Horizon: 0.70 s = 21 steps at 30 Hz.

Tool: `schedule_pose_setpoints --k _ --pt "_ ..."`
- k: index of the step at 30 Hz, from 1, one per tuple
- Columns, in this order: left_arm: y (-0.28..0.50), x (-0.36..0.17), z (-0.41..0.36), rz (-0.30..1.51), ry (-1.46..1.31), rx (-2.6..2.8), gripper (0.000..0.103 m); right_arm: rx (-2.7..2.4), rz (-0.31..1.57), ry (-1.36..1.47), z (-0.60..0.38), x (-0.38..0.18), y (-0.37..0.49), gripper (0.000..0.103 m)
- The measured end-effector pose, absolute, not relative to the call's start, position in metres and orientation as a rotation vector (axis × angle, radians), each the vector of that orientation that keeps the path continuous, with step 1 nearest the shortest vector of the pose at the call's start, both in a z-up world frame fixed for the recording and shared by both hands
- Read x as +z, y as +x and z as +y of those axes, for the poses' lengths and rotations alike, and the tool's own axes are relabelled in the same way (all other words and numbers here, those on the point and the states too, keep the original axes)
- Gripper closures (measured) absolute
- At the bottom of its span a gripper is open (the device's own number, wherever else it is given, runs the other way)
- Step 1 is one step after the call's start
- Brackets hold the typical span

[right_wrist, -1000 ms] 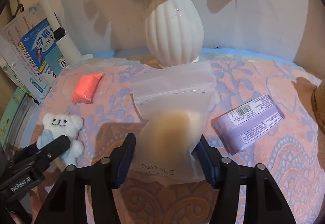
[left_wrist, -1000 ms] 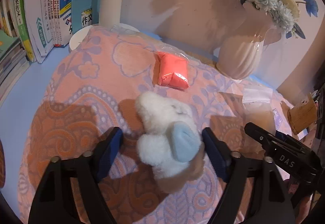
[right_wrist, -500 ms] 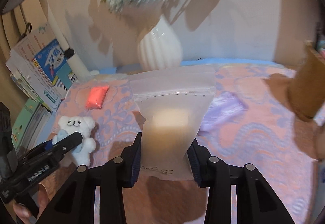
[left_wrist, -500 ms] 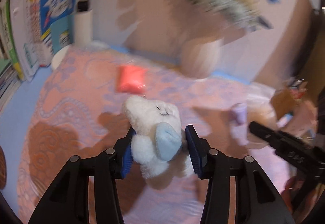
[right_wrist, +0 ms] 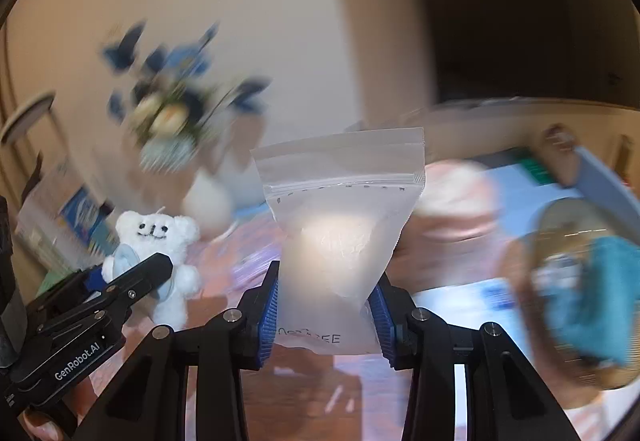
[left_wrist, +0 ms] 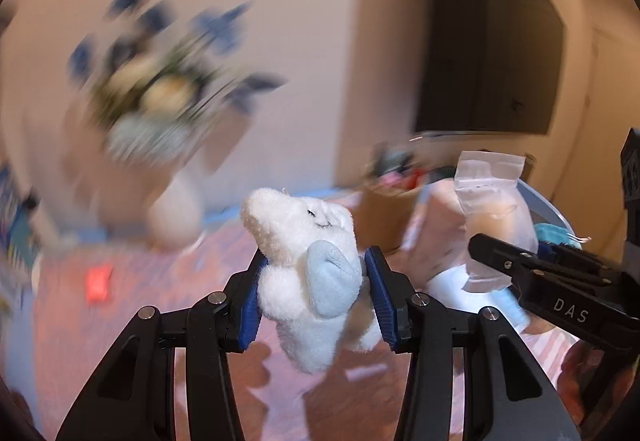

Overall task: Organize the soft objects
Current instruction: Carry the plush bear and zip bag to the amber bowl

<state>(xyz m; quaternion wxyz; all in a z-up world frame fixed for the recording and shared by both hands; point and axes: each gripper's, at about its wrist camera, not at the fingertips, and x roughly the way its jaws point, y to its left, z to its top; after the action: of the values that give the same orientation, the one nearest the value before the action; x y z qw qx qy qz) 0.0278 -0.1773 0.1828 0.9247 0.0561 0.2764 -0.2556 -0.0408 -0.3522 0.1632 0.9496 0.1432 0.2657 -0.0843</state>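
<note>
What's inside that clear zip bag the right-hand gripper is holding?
The zip bag holds a pale, soft-looking lump, blurred by frosted plastic. What it is cannot be told. The right gripper pinches the bag's lower part, covering the edges there.

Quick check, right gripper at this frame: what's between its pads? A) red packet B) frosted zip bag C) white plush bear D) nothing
B: in the right wrist view the right gripper has its blue pads pressed into the frosted zip bag, pinching it in; the white plush bear is clamped in the left gripper.
</note>
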Motion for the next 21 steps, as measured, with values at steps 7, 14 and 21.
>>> schedule_pose_setpoints --k 7,14,21 --pt "0.003 0.206 -0.306 0.528 0.216 -0.724 0.059 -0.382 0.495 0.38 -0.461 0.174 -0.086 0.063" --pt "-0.001 0.175 -0.407 0.617 0.261 -0.873 0.059 -0.529 0.52 0.45 -0.552 0.163 -0.105 0.063" --pt "0.008 0.144 -0.455 0.693 0.26 -0.947 0.059 -0.579 0.58 0.515 -0.599 0.143 -0.101 0.063"
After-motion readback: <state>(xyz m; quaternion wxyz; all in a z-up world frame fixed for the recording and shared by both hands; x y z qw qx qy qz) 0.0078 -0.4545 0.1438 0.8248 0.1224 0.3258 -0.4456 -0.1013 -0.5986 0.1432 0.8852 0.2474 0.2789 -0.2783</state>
